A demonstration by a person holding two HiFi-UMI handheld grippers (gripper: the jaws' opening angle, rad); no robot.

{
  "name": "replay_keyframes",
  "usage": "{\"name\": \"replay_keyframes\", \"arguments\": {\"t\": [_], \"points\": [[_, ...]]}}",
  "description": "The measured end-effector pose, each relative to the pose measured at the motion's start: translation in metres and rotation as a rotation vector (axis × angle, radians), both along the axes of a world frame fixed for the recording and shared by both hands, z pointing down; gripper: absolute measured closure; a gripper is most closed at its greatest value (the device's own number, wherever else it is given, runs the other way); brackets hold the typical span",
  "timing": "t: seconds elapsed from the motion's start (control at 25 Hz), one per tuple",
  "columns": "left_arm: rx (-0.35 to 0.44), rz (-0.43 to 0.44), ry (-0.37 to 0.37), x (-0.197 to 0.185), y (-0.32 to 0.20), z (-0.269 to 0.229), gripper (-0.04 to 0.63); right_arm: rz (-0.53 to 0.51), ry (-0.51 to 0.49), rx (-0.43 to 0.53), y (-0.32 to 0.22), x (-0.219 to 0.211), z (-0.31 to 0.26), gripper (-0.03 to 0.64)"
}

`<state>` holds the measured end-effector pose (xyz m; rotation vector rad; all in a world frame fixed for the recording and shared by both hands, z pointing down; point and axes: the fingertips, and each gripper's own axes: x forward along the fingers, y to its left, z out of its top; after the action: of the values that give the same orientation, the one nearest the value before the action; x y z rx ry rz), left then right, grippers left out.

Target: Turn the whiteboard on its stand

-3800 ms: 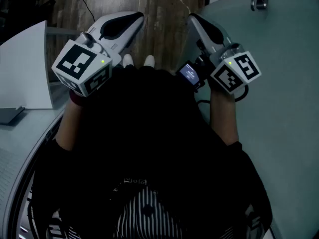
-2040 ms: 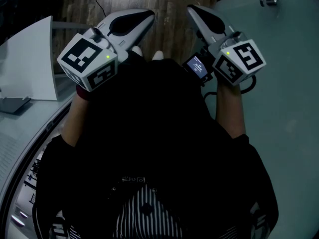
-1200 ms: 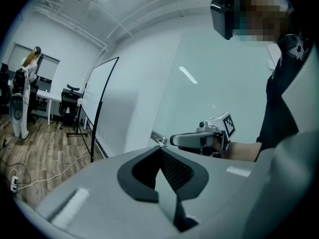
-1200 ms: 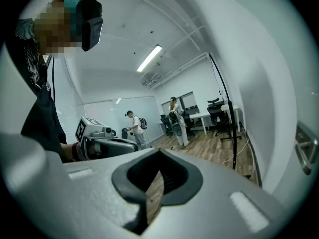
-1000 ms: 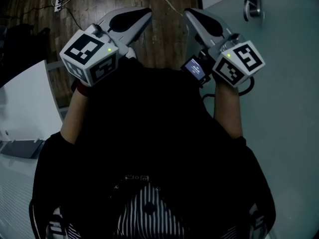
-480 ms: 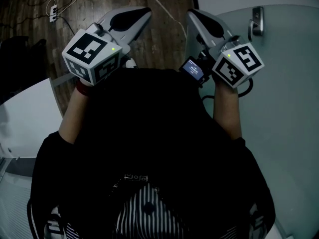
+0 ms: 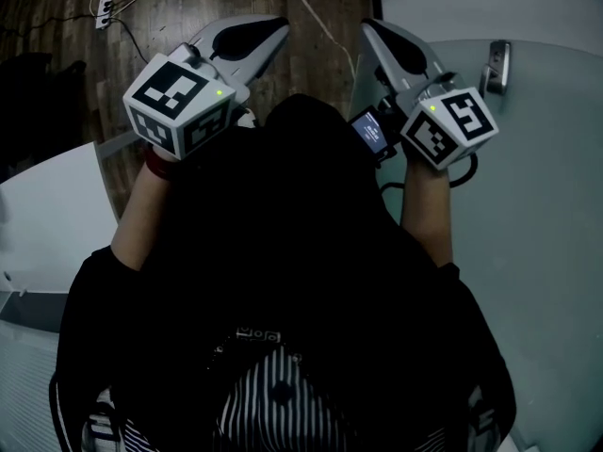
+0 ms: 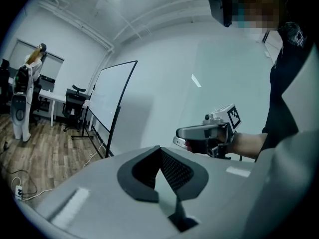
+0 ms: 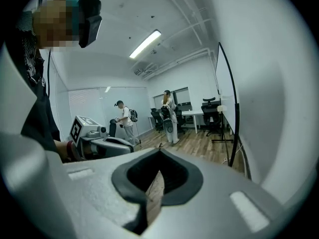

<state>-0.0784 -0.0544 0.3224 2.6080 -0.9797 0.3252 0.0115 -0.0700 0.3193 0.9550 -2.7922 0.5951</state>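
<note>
Seemingly pre-contact: left gripper [image 7: 275, 28] and right gripper [image 7: 370, 30] both closed, empty; whiteboard [image 8: 112, 98] at ten o'clock needs approaching, jaws parted.

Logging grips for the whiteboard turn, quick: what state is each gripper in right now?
Left gripper: closed, holding nothing.
Right gripper: closed, holding nothing.

Black top [image 7: 301, 252], black-white striped panel [image 7: 273, 398] at front; dark red band [image 7: 154, 165] on left wrist.

Whiteboard [image 8: 112, 101] white, black frame; floor [image 7: 179, 8] dark brown wood-grain; shirt [image 7: 283, 252] black.
</note>
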Motion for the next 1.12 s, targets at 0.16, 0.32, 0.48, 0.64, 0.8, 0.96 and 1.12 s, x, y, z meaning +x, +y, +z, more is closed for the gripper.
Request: {"name": "replay_keyframes", "arguments": {"t": [0.16,0.32,0.48,0.64,0.8,0.96,1.12], "points": [[-0.006,0.002,-0.017,-0.003,0.002,0.005,0.592,-0.006,-0.006,-0.04,-0.009,-0.002,0.007,0.617],[0.011,-0.017,-0.024,-0.005,0.0,0.002,0.592,-0.009,-0.023,-0.058,-0.014,-0.001,0.01,0.617],[0.014,-0.027,-0.026,-0.006,-0.002,0.0,0.592,-0.023,-0.033,-0.048,-0.02,-0.005,0.009,0.617],[0.015,-0.023,-0.033,-0.007,-0.001,0.006,0.592,-0.034,-0.042,-0.035,-0.021,-0.011,0.01,0.617],[0.05,-0.031,-0.04,-0.009,-0.002,0.011,0.592,-0.05,-0.048,-0.003,-0.025,-0.016,0.015,0.617],[0.079,-0.023,-0.046,-0.007,-0.003,-0.001,0.592,-0.051,-0.053,0.029,-0.026,-0.015,0.001,0.617],[0.123,-0.037,-0.033,-0.005,-0.01,-0.03,0.592,-0.075,-0.044,0.066,-0.035,-0.016,-0.029,0.617]]}}
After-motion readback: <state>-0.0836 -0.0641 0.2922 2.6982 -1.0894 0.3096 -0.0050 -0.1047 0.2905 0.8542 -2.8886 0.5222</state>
